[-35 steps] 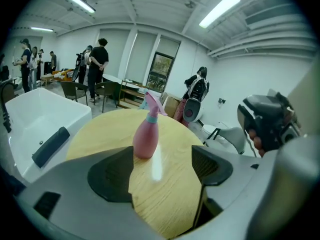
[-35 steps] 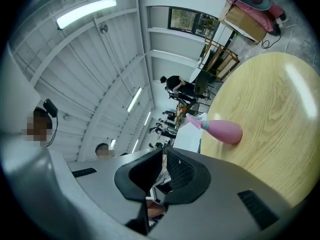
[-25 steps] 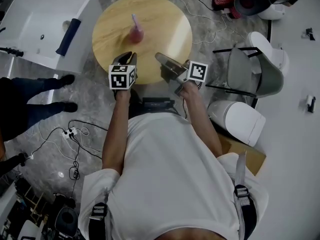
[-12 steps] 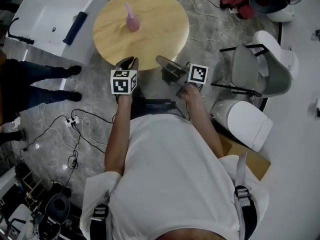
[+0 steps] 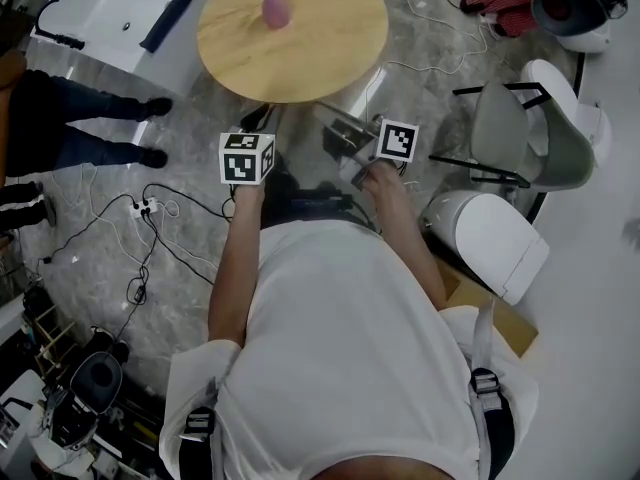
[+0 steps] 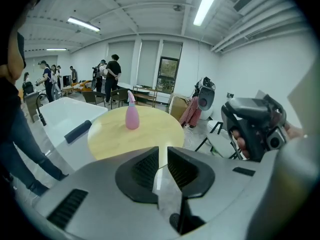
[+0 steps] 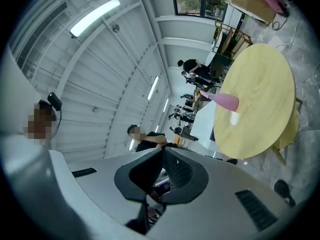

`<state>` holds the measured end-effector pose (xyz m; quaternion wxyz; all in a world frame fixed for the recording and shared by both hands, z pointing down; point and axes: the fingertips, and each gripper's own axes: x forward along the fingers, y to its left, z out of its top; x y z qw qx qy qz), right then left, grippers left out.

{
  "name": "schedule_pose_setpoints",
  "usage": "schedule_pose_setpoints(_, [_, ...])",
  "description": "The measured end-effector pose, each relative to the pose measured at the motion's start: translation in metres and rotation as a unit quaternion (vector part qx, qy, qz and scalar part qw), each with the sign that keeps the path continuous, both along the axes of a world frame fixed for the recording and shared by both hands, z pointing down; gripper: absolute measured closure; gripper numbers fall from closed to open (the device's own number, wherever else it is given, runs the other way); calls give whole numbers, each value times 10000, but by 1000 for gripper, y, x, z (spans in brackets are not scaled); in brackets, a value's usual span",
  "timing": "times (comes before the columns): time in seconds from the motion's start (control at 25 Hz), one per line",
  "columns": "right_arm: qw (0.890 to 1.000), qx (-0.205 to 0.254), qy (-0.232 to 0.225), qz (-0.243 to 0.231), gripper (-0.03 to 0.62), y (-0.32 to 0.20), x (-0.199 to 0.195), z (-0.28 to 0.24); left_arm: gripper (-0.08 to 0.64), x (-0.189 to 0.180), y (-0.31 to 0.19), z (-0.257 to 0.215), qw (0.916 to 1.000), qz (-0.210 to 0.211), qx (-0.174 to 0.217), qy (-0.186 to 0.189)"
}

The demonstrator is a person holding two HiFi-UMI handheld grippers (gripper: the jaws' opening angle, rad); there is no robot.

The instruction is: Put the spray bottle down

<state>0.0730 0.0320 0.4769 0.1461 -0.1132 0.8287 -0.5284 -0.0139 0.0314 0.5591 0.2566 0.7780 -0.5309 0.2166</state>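
The pink spray bottle (image 5: 275,6) stands upright on the round wooden table (image 5: 320,48), far ahead of both grippers. It also shows in the left gripper view as the bottle (image 6: 132,115) on the table (image 6: 135,139), and in the right gripper view as the bottle (image 7: 226,101), seen sideways. My left gripper (image 5: 257,120) hangs over the floor short of the table's near edge, with its jaws together and nothing in them (image 6: 163,149). My right gripper (image 5: 336,124) is beside it, also off the table, jaws closed at the tips and empty (image 7: 162,151).
A white tub (image 5: 120,18) with a dark blue item (image 5: 165,20) stands left of the table. A person's legs (image 5: 80,118) are at the left. Cables (image 5: 150,228) trail over the floor. A grey chair (image 5: 520,133) and a white toilet (image 5: 490,243) stand to the right.
Both grippers have drawn back from the table and now hang over the floor. The table and the bottle have slid toward the top of the head view. The bottle stays standing.
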Motion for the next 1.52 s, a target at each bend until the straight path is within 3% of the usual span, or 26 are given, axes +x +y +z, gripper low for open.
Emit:
schedule_pose_setpoints(0.32, [9998,163,-38,85,569,1,-5,-13,505,-7,0,-11,9999,116,80,-72])
schedule_pose_setpoints(0.8, [9995,281,163,12,571,-9,-42,-18,505,-36,-15,-12,9998,124,98,104])
schedule_pose_setpoints(1.52, [9995,239,214,-53,571,-3,-47,-18,505,-33,-10,-11,9996,174,51,198])
